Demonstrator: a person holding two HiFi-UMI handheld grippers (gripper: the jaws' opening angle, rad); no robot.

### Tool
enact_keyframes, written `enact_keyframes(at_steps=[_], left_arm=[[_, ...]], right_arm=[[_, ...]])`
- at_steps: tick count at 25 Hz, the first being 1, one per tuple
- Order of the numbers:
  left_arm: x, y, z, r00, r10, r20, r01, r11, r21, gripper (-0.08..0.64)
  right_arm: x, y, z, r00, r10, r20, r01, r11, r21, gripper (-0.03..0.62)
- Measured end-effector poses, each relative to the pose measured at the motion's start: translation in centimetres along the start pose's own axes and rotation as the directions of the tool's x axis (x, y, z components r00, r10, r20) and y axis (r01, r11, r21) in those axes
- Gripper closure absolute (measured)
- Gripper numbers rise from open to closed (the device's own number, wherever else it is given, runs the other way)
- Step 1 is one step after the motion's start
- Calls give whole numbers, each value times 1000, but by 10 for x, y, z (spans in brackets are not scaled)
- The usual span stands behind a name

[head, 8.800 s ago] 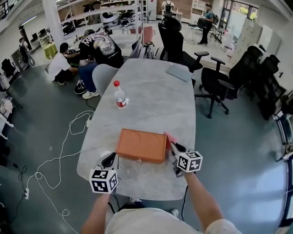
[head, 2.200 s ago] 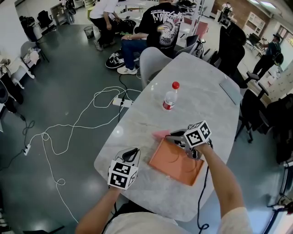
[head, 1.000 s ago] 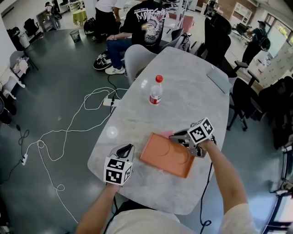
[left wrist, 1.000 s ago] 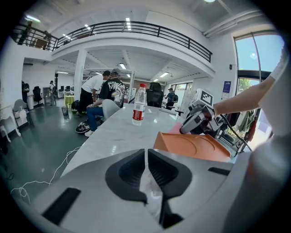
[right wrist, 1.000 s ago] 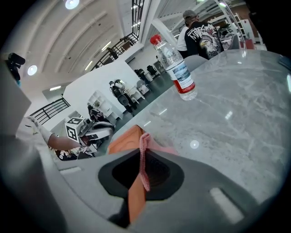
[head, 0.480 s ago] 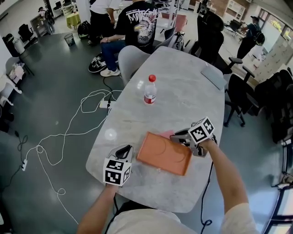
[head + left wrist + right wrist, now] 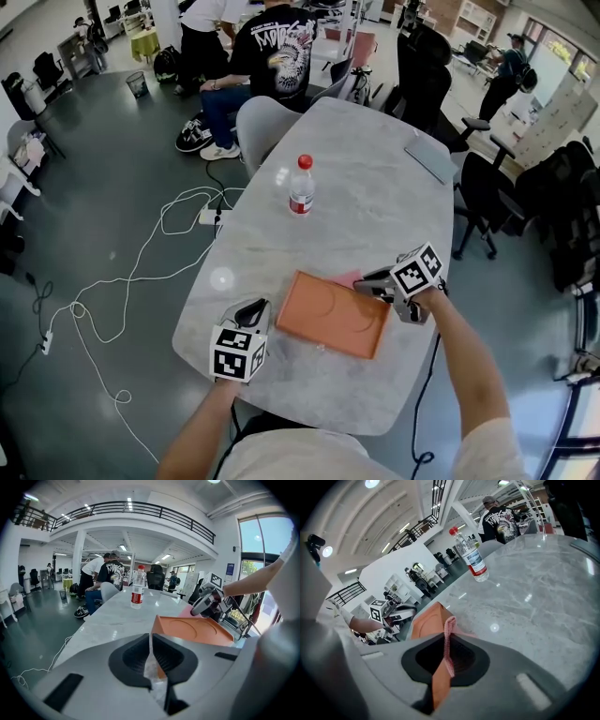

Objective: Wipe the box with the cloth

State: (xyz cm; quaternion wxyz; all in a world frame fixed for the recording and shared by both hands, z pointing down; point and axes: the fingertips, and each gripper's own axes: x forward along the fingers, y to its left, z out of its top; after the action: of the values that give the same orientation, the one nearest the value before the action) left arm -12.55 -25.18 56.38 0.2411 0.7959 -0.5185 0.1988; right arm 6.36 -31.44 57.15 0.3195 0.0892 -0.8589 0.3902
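Observation:
A flat orange box (image 7: pixel 328 316) lies on the marble table (image 7: pixel 375 197) close to the near edge. My right gripper (image 7: pixel 373 284) is shut on a pink cloth (image 7: pixel 348 277) and rests at the box's far right edge. In the right gripper view the cloth (image 7: pixel 448 651) hangs pinched between the jaws of my right gripper (image 7: pixel 447 629), with the box (image 7: pixel 424 622) just beyond. My left gripper (image 7: pixel 249 312) is shut with nothing in it, on the table just left of the box. The left gripper view has the left gripper (image 7: pixel 151 643) facing the box (image 7: pixel 194 630).
A water bottle with a red cap (image 7: pixel 300 186) stands mid-table. A grey laptop (image 7: pixel 429 161) lies at the far right edge. People sit and stand beyond the table's far end (image 7: pixel 272 52). Office chairs (image 7: pixel 473 202) line the right side; cables (image 7: pixel 141 272) lie on the floor at left.
The head view has shifted a little. My right gripper, with the cloth, has stayed at the box's far edge. The left gripper has not moved.

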Motion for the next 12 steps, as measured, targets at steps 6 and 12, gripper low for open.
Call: enact_keyframes(at_steps=[6, 12], left_arm=[[0, -3, -1, 1000, -8, -2, 8, 1000, 8, 534], [0, -7, -1, 1000, -15, -5, 15, 1000, 17, 534]], right_arm=[[-8, -2, -5, 1000, -22, 1, 22, 1000, 2, 577], [-18, -7, -19, 999, -47, -10, 48, 999, 15, 577]])
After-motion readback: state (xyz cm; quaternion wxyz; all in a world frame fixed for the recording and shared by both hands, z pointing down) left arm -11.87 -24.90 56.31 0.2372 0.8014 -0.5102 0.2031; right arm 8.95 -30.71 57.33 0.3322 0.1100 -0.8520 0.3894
